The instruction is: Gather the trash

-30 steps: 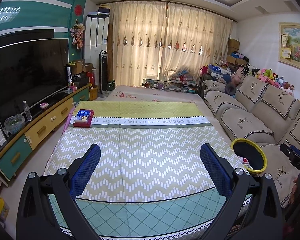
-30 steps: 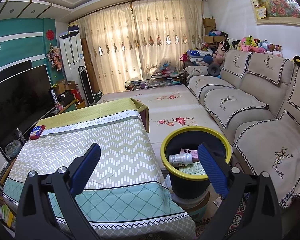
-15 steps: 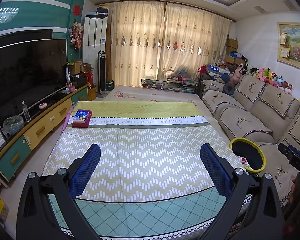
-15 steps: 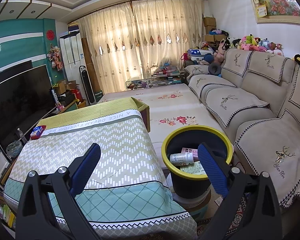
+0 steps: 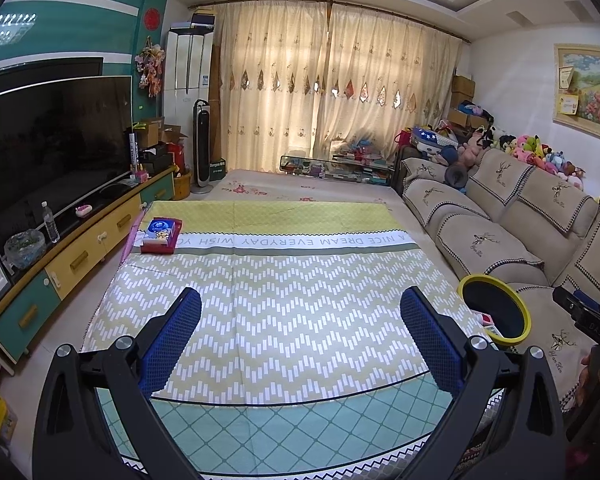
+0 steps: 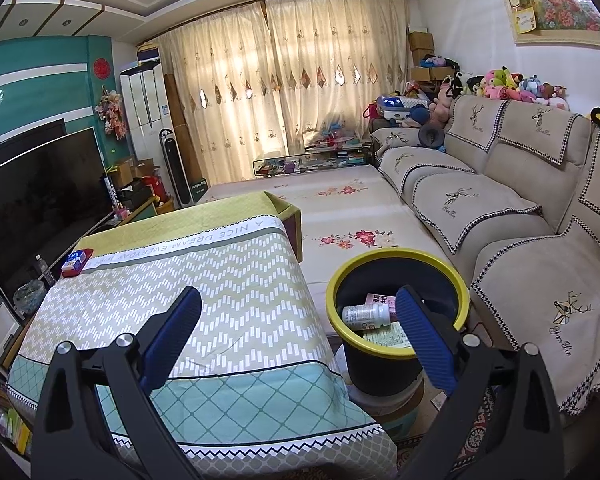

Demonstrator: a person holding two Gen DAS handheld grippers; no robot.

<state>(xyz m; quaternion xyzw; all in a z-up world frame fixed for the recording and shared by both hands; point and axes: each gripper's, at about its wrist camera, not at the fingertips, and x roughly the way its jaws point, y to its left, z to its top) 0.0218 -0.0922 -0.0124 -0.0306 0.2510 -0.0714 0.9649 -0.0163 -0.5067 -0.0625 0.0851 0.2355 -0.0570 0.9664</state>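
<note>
A black bin with a yellow rim (image 6: 396,264) stands beside the table's right edge, next to the sofa. Inside it lie a white bottle (image 6: 364,314) and printed packets (image 6: 384,336). The same bin (image 5: 494,312) shows at the right of the left wrist view. My right gripper (image 6: 298,300) hangs open and empty above the table's near right corner, its right finger in front of the bin. My left gripper (image 5: 300,300) is open and empty over the near part of the table. A red and blue tissue pack (image 5: 162,234) lies at the table's far left corner.
The table wears a zigzag-patterned cloth (image 5: 268,300). A beige sofa (image 6: 500,208) runs along the right. A TV (image 5: 48,152) on a low cabinet lines the left wall. Part of the other gripper (image 5: 588,320) shows at the right edge of the left wrist view.
Both views have drifted back slightly, so the table and bin sit a little farther off. Both grippers stay open and empty.
</note>
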